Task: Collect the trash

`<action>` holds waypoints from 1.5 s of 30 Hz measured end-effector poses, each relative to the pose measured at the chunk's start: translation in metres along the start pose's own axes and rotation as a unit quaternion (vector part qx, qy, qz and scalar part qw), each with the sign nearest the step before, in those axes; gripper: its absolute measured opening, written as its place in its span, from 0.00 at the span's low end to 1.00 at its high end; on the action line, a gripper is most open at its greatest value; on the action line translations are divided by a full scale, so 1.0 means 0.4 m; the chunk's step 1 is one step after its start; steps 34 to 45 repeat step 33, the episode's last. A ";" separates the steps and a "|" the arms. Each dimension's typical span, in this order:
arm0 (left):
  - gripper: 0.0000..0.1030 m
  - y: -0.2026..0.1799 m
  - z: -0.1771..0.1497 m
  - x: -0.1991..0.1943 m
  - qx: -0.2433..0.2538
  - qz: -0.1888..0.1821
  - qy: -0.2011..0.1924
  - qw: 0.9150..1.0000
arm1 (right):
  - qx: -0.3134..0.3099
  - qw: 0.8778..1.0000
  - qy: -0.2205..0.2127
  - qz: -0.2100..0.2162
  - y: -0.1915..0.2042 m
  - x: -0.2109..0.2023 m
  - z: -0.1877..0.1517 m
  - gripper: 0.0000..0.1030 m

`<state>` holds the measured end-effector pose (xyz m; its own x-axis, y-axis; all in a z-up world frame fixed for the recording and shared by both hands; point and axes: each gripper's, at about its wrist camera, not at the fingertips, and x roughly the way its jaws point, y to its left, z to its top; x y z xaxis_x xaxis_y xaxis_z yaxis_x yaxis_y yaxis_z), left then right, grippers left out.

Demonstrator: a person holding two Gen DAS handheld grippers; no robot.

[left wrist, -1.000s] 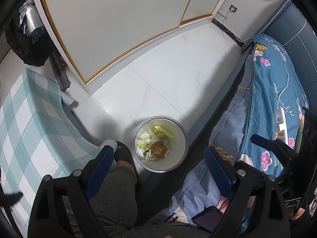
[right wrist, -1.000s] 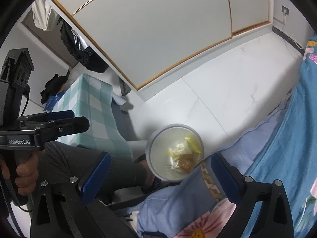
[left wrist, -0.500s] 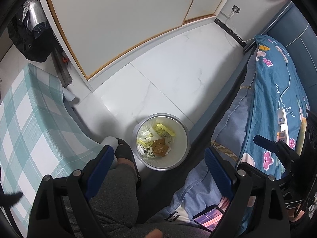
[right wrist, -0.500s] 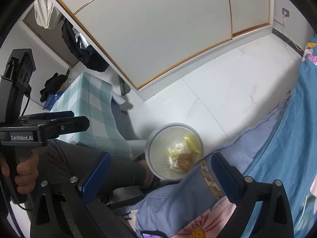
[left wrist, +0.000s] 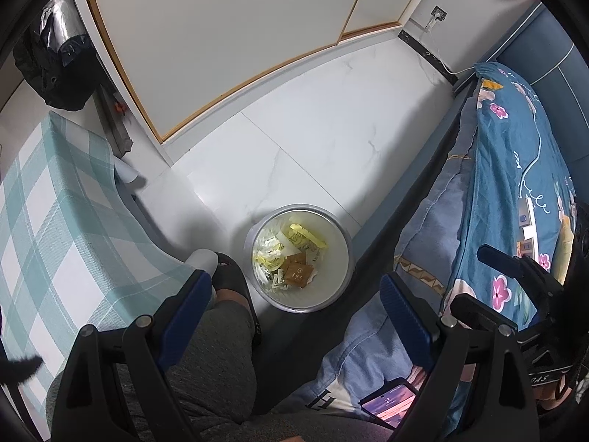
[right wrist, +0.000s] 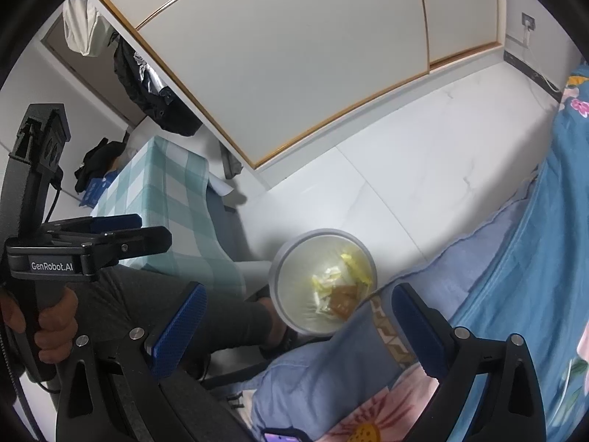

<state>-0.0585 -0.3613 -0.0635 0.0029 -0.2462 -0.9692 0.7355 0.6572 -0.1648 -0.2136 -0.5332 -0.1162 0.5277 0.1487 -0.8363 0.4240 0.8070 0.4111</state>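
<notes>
A round white waste bin (left wrist: 340, 269) stands on the white floor between the bed and my leg. It holds yellow, white and brown wrappers (left wrist: 291, 258). It also shows in the right wrist view (right wrist: 291, 294). My left gripper (left wrist: 294, 305) is open and empty, held high above the bin. My right gripper (right wrist: 298, 328) is open and empty, also above the bin. The left gripper's body (right wrist: 88, 254) shows at the left of the right wrist view.
A bed with a blue floral cover (left wrist: 515, 169) lies on the right. A table with a green checked cloth (left wrist: 55, 221) stands on the left. A phone (left wrist: 390, 401) lies on the bed near my leg (left wrist: 206, 361). White sliding doors (left wrist: 239, 29) are behind.
The left gripper has drifted slightly, so the bin sits a little further from the fingers. The right gripper has hardly moved. Both stay open and empty.
</notes>
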 end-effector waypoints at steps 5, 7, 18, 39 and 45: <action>0.88 -0.002 -0.001 -0.002 0.004 0.000 0.000 1.000 | -0.001 1.000 0.002 0.001 0.001 0.002 0.000 0.98; 0.88 -0.005 0.001 -0.002 0.005 0.000 -0.002 1.000 | -0.001 1.000 0.002 0.001 0.000 0.003 0.001 0.98; 0.88 -0.009 -0.001 0.001 0.009 0.004 0.001 1.000 | -0.003 1.000 -0.002 0.002 -0.001 0.002 0.004 0.98; 0.88 0.002 -0.003 -0.008 0.006 0.002 -0.014 1.000 | -0.002 1.000 0.000 -0.001 0.004 0.008 0.010 0.98; 0.88 0.002 -0.003 -0.008 0.006 0.002 -0.014 1.000 | -0.002 1.000 0.000 -0.001 0.004 0.008 0.010 0.98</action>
